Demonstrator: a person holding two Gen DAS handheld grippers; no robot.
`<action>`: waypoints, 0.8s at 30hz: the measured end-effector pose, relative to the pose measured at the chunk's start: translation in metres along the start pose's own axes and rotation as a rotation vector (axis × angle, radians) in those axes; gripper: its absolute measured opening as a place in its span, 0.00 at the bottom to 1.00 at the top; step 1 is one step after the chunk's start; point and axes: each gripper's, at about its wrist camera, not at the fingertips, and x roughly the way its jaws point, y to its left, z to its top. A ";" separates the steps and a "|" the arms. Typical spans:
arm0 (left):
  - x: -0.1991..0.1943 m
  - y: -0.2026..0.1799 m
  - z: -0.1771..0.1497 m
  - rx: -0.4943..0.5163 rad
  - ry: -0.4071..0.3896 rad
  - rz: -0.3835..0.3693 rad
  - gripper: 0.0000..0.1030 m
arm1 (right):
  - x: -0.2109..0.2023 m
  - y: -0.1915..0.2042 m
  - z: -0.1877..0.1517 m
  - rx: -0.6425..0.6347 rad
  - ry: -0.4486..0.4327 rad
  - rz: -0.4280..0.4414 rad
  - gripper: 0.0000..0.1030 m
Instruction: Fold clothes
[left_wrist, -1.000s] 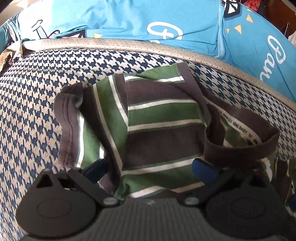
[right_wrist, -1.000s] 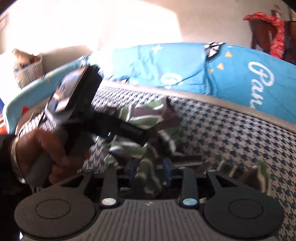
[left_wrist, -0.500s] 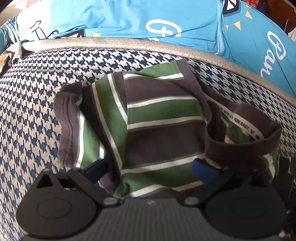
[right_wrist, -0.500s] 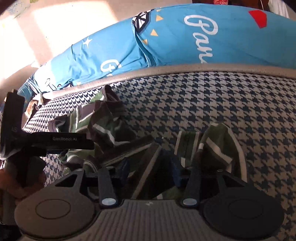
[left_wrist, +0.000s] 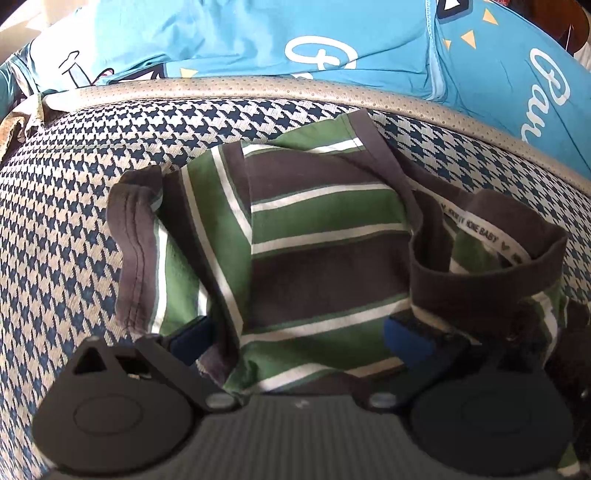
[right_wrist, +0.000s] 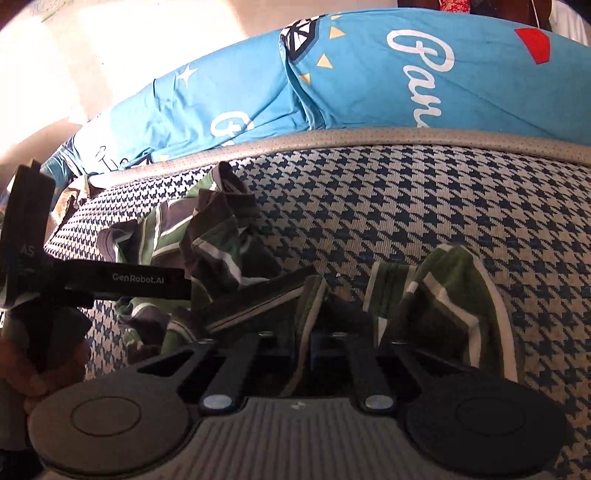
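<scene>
one striped garment (left_wrist: 317, 236), two blue pillows (right_wrist: 424, 74)

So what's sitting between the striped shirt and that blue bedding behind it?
Only bare houndstooth cushion and its beige piped edge separate the striped shirt from the blue bedding, seen best in the left wrist view.

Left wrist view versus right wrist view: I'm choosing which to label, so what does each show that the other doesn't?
Only the left wrist view shows the striped garment from above, with its printed neck tape and the left gripper open around it. Only the right wrist view shows the right gripper shut on a fold of that garment, and a hand holding the other gripper. Both show the houndstooth cushion and blue printed fabric.
</scene>
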 end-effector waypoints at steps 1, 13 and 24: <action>0.000 0.000 0.000 -0.002 -0.001 0.000 1.00 | -0.002 -0.001 0.001 0.000 -0.011 -0.003 0.09; -0.004 -0.002 0.003 -0.046 -0.016 -0.029 1.00 | -0.017 -0.029 0.031 0.063 -0.168 -0.129 0.07; -0.004 -0.010 0.005 -0.043 -0.010 -0.051 1.00 | -0.034 -0.066 0.084 0.178 -0.387 -0.320 0.06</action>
